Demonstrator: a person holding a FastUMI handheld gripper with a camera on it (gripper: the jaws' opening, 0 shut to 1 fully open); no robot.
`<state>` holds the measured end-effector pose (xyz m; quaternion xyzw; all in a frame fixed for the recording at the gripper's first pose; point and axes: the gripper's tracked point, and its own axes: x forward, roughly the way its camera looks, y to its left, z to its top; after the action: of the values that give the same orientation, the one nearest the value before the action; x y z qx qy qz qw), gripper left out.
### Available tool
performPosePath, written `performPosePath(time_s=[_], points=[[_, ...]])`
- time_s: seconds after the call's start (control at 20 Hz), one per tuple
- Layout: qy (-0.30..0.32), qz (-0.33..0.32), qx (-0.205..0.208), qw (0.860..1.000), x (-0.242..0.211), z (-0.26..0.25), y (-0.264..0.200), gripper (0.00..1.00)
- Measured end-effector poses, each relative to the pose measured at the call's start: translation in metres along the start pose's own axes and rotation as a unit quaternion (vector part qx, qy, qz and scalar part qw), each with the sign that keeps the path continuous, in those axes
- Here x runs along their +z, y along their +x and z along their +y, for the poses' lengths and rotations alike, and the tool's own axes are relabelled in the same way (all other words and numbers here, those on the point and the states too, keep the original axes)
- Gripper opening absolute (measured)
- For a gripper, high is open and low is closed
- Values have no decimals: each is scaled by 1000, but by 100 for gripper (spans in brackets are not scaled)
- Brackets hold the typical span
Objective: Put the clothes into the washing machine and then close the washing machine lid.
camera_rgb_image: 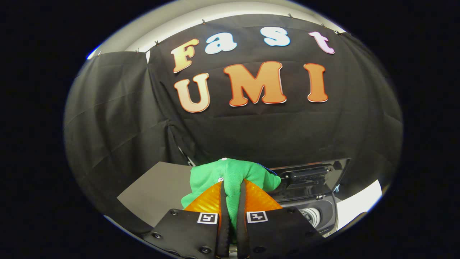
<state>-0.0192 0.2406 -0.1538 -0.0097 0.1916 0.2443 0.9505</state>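
I hold the gripper [231, 196] with both fingers clamped on a fold of the green garment [230, 176], which bunches between and just ahead of the fingertips; a small white button shows on the cloth near the pinch. The narrow gap between the fingers is packed with fabric, so I judge the grip firm enough for carrying. The washing machine [323, 212] sits at about 4 o'clock from the fingertips, just beyond the right finger. Its lid [309, 176] stands raised and tilted back, dark and glossy, at about 3 o'clock from the garment, leaving the drum opening [311, 215] exposed below it. A grey board [158, 187] lies at 9 o'clock from the garment. I carry the garment above the level of the machine so that it can clear the rim. My judgement: the load step is under way, the garment is not yet in the drum, and the lid is still to be closed.
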Motion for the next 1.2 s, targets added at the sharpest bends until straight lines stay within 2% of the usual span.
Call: performPosePath(time_s=[0.6,0.85,1.2], points=[[22,-2,-94,995,-6,-98,-15,16],[25,25,-123,992,-39,-131,-7,15],[54,98,-155,982,-114,-173,15,16]])
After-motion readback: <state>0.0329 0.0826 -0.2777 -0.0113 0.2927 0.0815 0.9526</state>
